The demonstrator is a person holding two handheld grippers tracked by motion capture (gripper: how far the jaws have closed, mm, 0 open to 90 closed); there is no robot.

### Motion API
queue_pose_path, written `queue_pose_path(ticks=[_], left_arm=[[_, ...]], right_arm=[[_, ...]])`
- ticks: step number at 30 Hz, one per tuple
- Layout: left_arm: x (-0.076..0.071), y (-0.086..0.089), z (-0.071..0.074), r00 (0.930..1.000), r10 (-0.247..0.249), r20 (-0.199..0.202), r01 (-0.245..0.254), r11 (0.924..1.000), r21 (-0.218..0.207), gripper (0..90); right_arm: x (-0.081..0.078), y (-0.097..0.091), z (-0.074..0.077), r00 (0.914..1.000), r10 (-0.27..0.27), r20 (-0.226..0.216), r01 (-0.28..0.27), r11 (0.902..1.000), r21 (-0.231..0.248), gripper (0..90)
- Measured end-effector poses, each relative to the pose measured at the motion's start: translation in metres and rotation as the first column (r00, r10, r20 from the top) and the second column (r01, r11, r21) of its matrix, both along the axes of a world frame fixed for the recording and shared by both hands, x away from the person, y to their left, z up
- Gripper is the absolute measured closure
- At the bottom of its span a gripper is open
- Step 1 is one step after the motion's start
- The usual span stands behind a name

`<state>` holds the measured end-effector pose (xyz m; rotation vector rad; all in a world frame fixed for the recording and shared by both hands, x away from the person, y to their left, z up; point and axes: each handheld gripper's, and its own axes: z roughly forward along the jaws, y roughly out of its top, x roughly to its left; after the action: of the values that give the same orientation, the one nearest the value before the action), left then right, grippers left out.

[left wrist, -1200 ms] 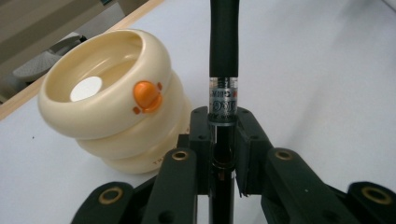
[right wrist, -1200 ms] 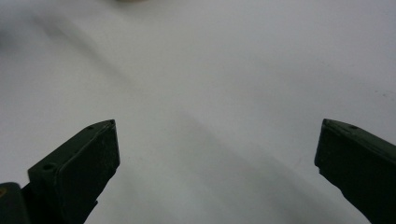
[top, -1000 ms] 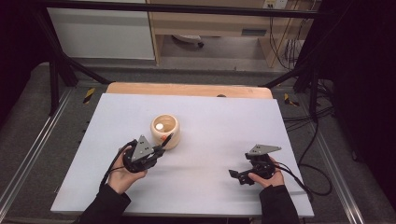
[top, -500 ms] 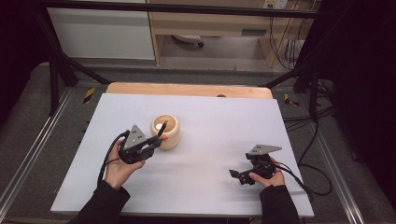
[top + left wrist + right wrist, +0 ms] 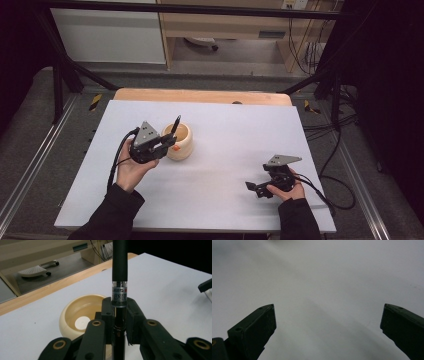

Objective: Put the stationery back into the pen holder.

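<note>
Cream bowl [image 5: 180,141] just beside pen [image 5: 119,277]

High cam overhead — gripper cams close-up

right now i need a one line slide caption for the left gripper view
Left gripper clamping an upright black marker pen above a cream round bowl on the white table.

Left hand [image 5: 131,167] raised above table, palm under left gripper [image 5: 167,141], dark sleeve reaching in from bottom edge. Jaws clamped tight on slim black pen [image 5: 119,272], which stands upright between them in left gripper view. Right hand [image 5: 286,191] low near table's right front, cupping right gripper [image 5: 252,188] from behind. Its jaws spread wide apart, nothing between them, pointing leftward.
</note>
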<state>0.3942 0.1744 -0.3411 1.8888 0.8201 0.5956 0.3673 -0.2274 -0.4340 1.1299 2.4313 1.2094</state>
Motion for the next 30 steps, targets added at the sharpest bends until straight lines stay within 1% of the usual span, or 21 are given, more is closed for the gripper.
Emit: queue_pose_path(ticks=[5, 9, 11, 15, 18, 21, 25, 30], left_arm=[[0.007, -0.004, 0.006, 1.0000, 0.005, 0.004, -0.005, 0.9998, -0.019, 78.8], [0.012, -0.007, 0.008, 0.9999, 0.013, 0.003, -0.013, 0.9994, -0.033, 78.8], [0.015, -0.009, 0.010, 0.9998, 0.018, 0.003, -0.018, 0.9993, -0.034, 78.8], [0.021, -0.011, 0.013, 0.9997, 0.026, 0.004, -0.025, 0.9984, -0.051, 78.9], [0.025, -0.013, 0.014, 0.9995, 0.030, 0.002, -0.030, 0.9984, -0.048, 78.9], [0.029, -0.016, 0.015, 0.9995, 0.032, -0.003, -0.032, 0.9984, -0.047, 78.8], [0.034, -0.020, 0.015, 0.9994, 0.034, -0.009, -0.035, 0.9979, -0.054, 78.9], [0.042, -0.025, 0.017, 0.9991, 0.041, -0.006, -0.041, 0.9972, -0.063, 78.8]], right_arm=[[0.000, 0.000, 0.000, 1.0000, 0.002, 0.002, -0.002, 1.0000, -0.003, 1.1], [0.000, 0.000, 0.000, 1.0000, 0.003, 0.002, -0.003, 1.0000, -0.003, 1.1], [0.000, 0.000, -0.001, 1.0000, 0.005, 0.004, -0.005, 1.0000, -0.006, 1.1], [0.001, 0.000, -0.001, 1.0000, 0.007, 0.006, -0.007, 0.9999, -0.008, 1.1], [0.000, 0.000, -0.001, 1.0000, 0.004, 0.000, -0.004, 1.0000, -0.007, 1.1], [0.001, 0.000, -0.001, 1.0000, 0.007, 0.006, -0.006, 1.0000, -0.007, 1.1], [0.001, 0.000, -0.001, 1.0000, 0.007, 0.006, -0.007, 0.9999, -0.007, 1.1], [0.000, 0.000, -0.001, 1.0000, 0.007, -0.003, -0.007, 0.9999, -0.009, 1.1]])
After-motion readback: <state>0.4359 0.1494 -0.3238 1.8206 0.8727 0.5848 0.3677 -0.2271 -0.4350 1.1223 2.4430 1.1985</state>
